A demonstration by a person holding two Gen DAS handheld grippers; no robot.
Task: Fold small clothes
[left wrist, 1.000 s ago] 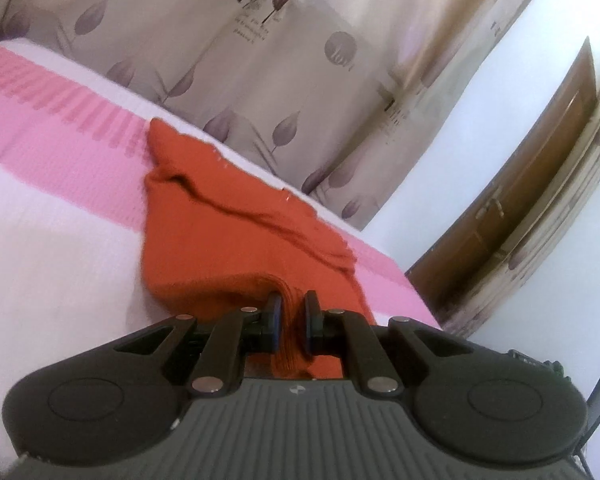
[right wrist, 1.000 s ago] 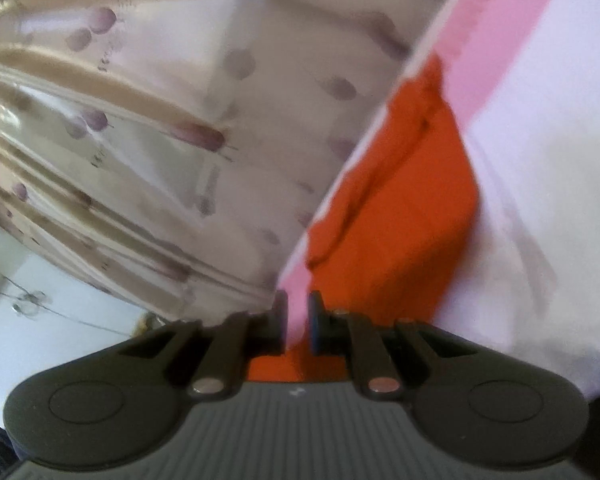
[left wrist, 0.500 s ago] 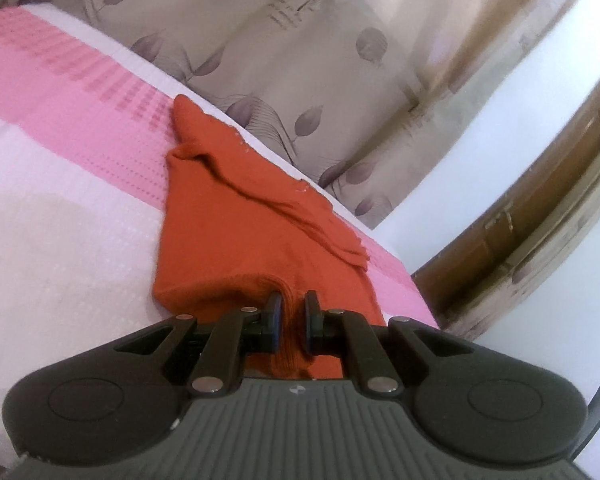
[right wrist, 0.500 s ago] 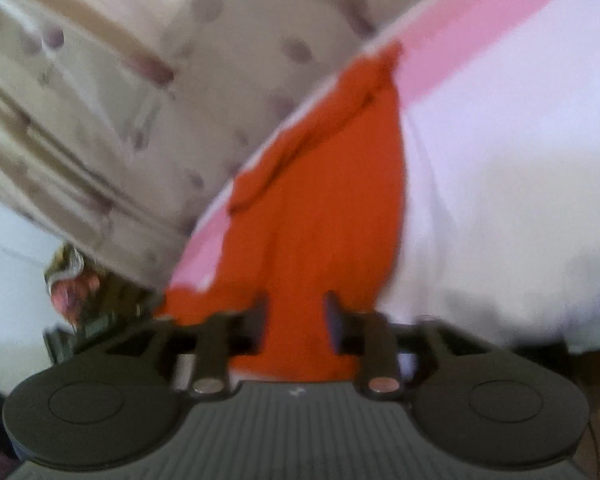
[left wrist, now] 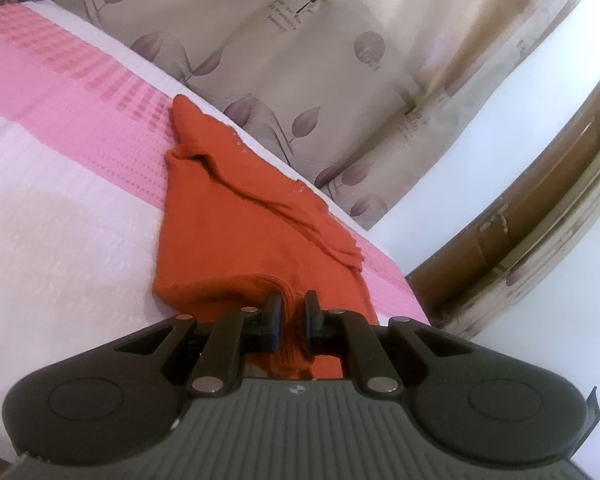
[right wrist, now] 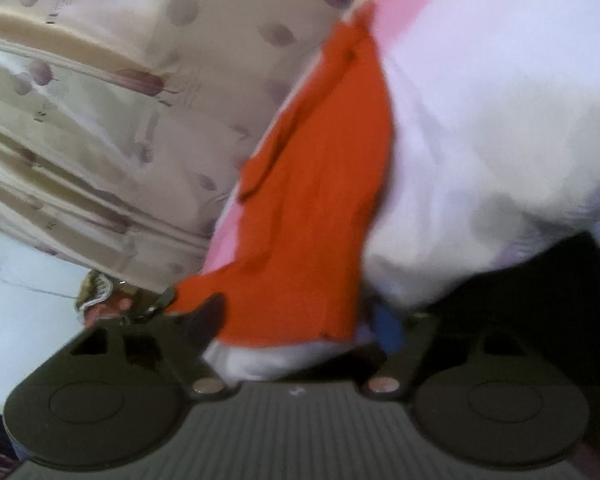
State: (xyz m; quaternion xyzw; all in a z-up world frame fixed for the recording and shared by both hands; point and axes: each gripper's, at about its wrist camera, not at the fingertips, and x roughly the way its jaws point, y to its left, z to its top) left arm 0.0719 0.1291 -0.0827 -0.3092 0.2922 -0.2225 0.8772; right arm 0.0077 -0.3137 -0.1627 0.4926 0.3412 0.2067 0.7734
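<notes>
An orange knitted garment lies stretched along the pink and white bedspread, near the bed's far edge. My left gripper is shut on the garment's near corner, with a bunch of orange cloth pinched between the pads. In the right wrist view the garment runs away from me along the bed. My right gripper is open wide, its fingers either side of the garment's near end, which rests loose between them. This view is blurred.
A beige curtain with leaf prints hangs right behind the bed. A white wall and a brown wooden door are to the right. In the right wrist view the bedspread's edge drops off over a dark area at the lower right.
My right gripper has opened from shut to wide and let go of the garment's end. My left gripper stays shut on its corner, with the view only shifting a little.
</notes>
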